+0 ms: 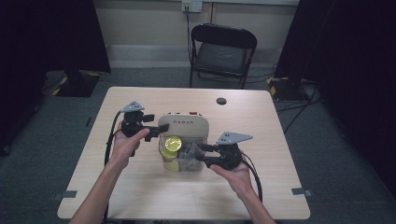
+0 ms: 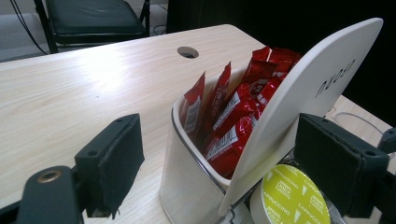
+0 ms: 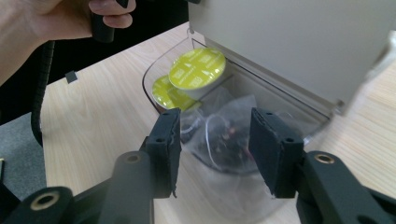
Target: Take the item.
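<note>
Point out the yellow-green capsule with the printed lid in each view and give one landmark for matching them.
High view: the capsule sits mid-table, in the clear box under the raised lid.
Left gripper view: bottom right, beneath the lid.
Right gripper view: upper middle, left of the lid.
Shared landmark: the lid.

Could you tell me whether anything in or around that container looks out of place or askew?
One yellow capsule is propped on edge, leaning against the divider rather than lying flat like the second capsule beneath it. The lid is tilted up, resting on the left gripper's far pad. Nothing looks spilled or damaged.
</note>
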Available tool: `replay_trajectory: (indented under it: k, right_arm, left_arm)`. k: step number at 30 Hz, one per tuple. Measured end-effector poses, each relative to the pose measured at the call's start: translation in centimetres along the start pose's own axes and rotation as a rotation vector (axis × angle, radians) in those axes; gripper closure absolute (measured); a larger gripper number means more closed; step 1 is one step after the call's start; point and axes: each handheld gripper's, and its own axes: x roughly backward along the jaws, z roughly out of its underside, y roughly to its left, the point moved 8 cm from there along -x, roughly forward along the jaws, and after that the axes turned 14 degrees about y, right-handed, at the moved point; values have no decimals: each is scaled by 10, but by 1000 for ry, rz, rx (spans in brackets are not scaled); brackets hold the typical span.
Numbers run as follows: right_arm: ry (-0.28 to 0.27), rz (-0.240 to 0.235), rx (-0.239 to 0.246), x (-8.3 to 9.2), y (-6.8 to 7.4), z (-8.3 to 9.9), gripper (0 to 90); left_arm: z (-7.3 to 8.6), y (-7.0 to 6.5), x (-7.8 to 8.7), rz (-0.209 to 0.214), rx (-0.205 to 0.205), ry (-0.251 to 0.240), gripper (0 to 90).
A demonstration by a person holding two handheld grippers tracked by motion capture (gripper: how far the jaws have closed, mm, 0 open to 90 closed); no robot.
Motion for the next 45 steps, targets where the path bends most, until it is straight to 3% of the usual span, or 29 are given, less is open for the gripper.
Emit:
replay_trajectory:
  k: [7, 22, 28, 37, 45]
  right_arm:
    - [13, -24, -7, -16, -2, -10, 550]
    - [70, -29, -15, -36, -7, -6, 620]
    - [86, -23, -25, -38, -9, -3, 678]
    - [91, -42, -34, -39, -11, 0, 897]
    - [85, -44, -32, -38, -10, -1, 900]
  left_arm:
    - [1, -1, -1, 0, -1, 3, 157]
    - [3, -1, -2, -5, -1, 16, 157]
    - [4, -1, -3, -2, 0, 19, 157]
    - [4, -1, -3, 0, 6, 20, 160]
    - [4, -1, -3, 0, 4, 25, 160]
